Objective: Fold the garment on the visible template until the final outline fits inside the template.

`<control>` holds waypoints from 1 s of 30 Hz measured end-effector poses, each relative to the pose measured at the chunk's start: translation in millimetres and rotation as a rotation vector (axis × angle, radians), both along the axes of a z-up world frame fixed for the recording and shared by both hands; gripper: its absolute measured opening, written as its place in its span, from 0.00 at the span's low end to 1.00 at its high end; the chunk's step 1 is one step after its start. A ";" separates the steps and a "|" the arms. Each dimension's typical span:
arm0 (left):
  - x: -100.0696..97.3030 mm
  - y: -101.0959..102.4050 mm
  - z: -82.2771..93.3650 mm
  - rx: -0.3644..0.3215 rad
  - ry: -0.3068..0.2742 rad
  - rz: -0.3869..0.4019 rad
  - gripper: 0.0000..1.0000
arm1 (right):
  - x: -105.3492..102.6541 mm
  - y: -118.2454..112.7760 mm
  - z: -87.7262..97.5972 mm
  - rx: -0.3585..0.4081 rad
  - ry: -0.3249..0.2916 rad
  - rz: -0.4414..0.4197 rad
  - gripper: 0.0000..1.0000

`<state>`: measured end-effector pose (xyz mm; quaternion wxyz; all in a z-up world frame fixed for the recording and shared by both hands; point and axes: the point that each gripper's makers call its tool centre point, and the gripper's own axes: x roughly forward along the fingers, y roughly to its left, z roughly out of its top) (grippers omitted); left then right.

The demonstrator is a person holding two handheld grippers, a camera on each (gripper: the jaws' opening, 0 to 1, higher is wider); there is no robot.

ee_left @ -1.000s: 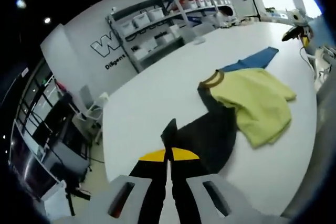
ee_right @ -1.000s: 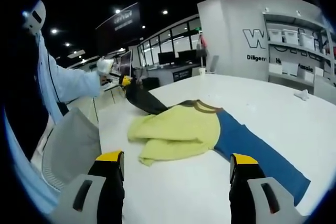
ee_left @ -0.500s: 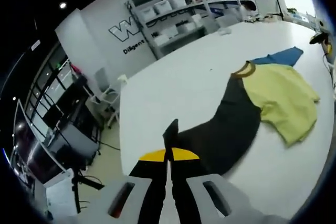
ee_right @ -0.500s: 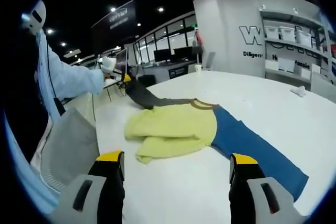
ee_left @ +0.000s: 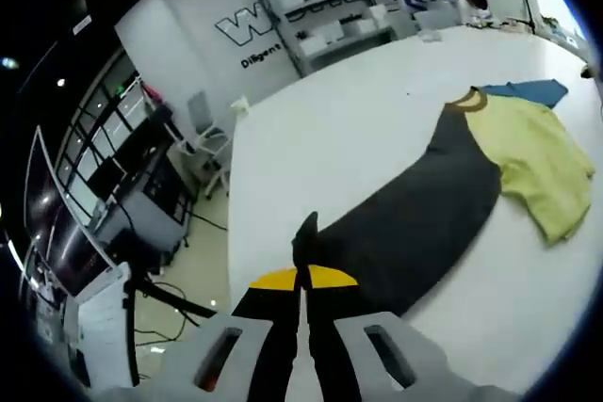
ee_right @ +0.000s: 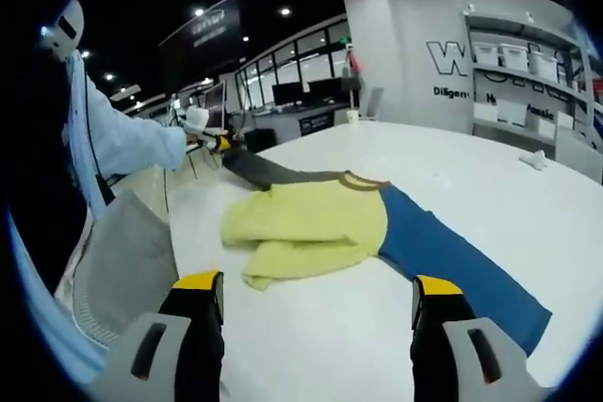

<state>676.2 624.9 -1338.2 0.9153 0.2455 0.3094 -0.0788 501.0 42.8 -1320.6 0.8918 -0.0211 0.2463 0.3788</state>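
One garment (ee_left: 490,176) is lying on the bench (ee_left: 349,138). Left tool (ee_left: 302,278) is pinching its dark sleeve (ee_left: 396,233); right tool (ee_right: 318,313) is hovering, spread, over the bench.

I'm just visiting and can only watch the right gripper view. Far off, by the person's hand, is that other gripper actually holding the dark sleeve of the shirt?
Observer: Yes. The left gripper has its jaws shut on the cuff of the long dark grey fabric sleeve.
Operator: Is that sleeve bunched up?
Observer: No, it lies almost straight across the white table, up to the brown ribbed collar.
Operator: And the blue sleeve from there?
Observer: Just its end pokes out behind the yellow-green shirt body.
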 end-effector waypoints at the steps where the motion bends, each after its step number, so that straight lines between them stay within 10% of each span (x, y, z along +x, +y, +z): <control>1: -1.0 -0.1 -3.6 -0.011 0.008 0.008 0.00 | 0.2 0.4 -0.2 -0.002 0.001 0.001 0.79; 30: -14.6 13.2 -76.7 -0.043 0.160 0.062 0.01 | 11.1 7.3 -0.1 -0.039 0.027 0.015 0.79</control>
